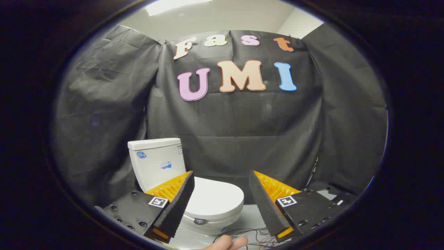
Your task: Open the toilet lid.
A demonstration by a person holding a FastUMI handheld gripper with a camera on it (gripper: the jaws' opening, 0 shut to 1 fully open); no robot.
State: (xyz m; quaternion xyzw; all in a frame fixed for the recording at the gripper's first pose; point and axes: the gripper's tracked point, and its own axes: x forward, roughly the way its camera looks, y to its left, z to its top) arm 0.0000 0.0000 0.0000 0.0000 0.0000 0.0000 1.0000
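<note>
The gripper (221, 180) is spread wide, its two fingers (178, 203) well apart with nothing between their pads. It is held off the toilet (194, 194), touching nothing.

The toilet stands ahead of the gripper and toward its left finger, which overlaps the near left part of the bowl and the lower part of the tank (156, 161). The lid (216, 198) is down, lying flat and closed over the bowl; its rounded front end reaches into the gap between the fingers, nearer the left one. The tank rises upright behind the lid, beyond the left finger's tip, with its own cover on top.

Below the gap between the fingers, close to the camera, part of a hand (227, 243) shows, fingers pointing toward the right finger. Just beside it, thin wires (249, 232) lie loose on the pale floor (249, 215), running toward the base of the right finger. Black cloth (242, 139) hangs behind the toilet, well beyond both fingers.
</note>
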